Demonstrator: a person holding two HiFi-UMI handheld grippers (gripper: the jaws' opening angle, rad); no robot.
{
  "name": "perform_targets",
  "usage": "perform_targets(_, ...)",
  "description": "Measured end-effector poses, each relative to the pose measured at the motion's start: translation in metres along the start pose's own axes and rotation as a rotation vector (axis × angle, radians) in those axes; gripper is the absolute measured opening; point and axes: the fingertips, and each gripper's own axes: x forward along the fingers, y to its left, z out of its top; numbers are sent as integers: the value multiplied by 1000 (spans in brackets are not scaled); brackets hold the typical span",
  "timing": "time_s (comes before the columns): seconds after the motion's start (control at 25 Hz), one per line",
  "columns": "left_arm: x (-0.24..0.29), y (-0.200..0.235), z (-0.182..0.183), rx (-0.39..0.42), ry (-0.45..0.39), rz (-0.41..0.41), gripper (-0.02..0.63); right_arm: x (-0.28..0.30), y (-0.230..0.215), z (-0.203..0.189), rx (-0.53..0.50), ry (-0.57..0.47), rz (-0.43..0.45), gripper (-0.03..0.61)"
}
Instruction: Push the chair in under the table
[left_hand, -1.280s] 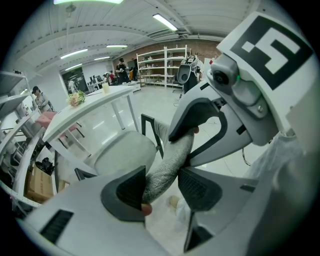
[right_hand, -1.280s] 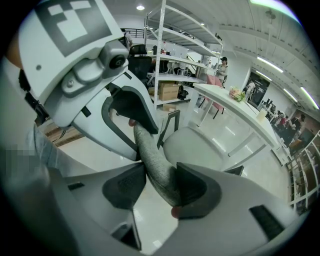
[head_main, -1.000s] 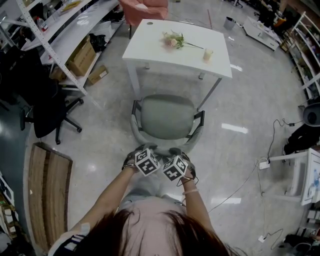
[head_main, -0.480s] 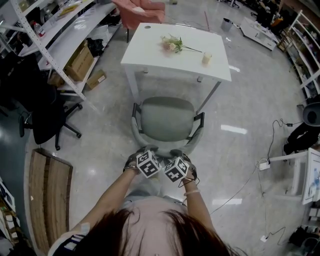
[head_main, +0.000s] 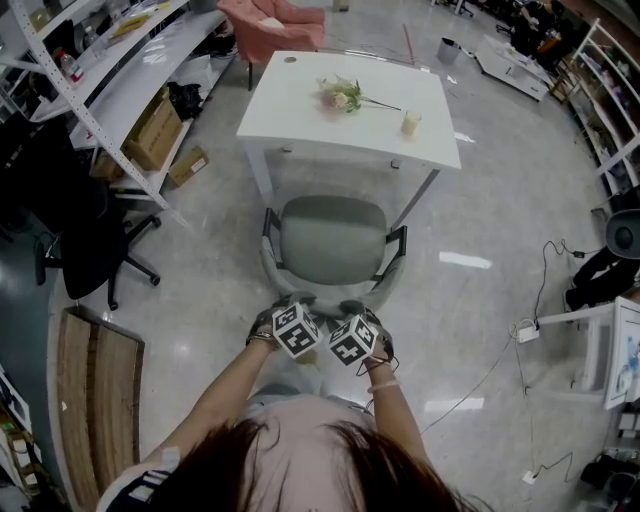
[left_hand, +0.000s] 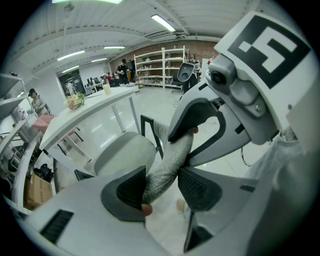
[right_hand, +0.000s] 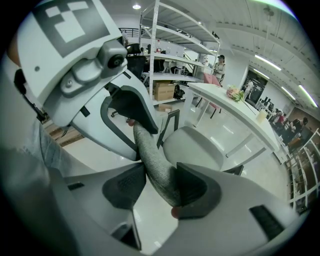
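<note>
The grey chair (head_main: 333, 240) stands on the near side of the white surface (head_main: 300, 115), its seat facing the surface and lying between its legs, with most of the seat out from under the top. The surface's right leg (head_main: 418, 200) slants down close beside the chair's right arm (head_main: 398, 243). Both grippers grasp the backrest (left_hand: 167, 160) side by side: the left gripper (left_hand: 162, 184) is clamped on its grey fabric rim, and the right gripper (right_hand: 161, 186) is clamped on the same rim just to the right. The head view hides the jaws beneath the marker cubes, and only the gripper views show the pads pressed on the fabric. A sprig of flowers (head_main: 343, 94) and a small pale cup (head_main: 408, 123) are on the surface, and a pink armchair (head_main: 272, 20) stands beyond it. To the left are shelving (head_main: 100, 70), cardboard boxes (head_main: 155, 128), a black office chair (head_main: 85, 235) and a wooden pallet (head_main: 95, 385). Cables (head_main: 545, 285) trail over the floor on the right.
</note>
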Motion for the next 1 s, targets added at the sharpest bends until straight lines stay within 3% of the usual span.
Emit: perform_targets(1.0,10,38,13,30,-17,-14,202,18,-31,21,28,11,-22,199)
